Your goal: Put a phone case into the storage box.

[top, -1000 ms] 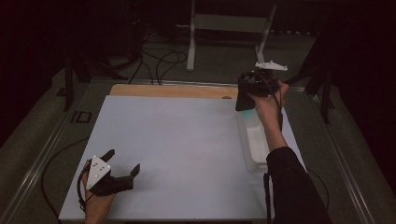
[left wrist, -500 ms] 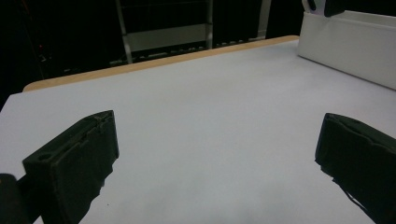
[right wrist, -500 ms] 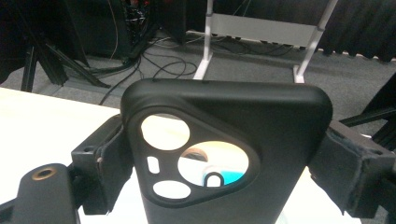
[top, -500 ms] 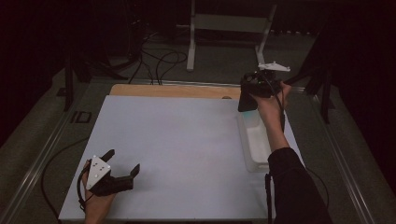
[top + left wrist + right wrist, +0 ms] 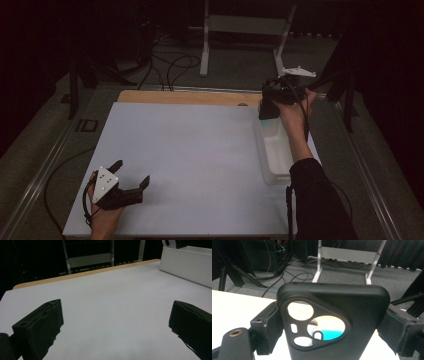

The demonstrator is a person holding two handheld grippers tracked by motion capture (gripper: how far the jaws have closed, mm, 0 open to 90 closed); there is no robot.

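Right tongs (image 5: 332,326): jaws clamped on the black phone case (image 5: 334,322), one on each edge, lifted above the far end of the white bin (image 5: 274,150)
Left tongs (image 5: 131,189): jaws spread wide, nothing between them, resting low on the white table (image 5: 190,145) well apart from the bin
White bin: sits directly under the right tongs; something turquoise shows through the case's camera cut-out, too small to tell what
Phone case: upright, cut-outs toward the camera, clear of the bin
Progress: pick-up looks done; setting it down is left, likely on the open table between the two tongs
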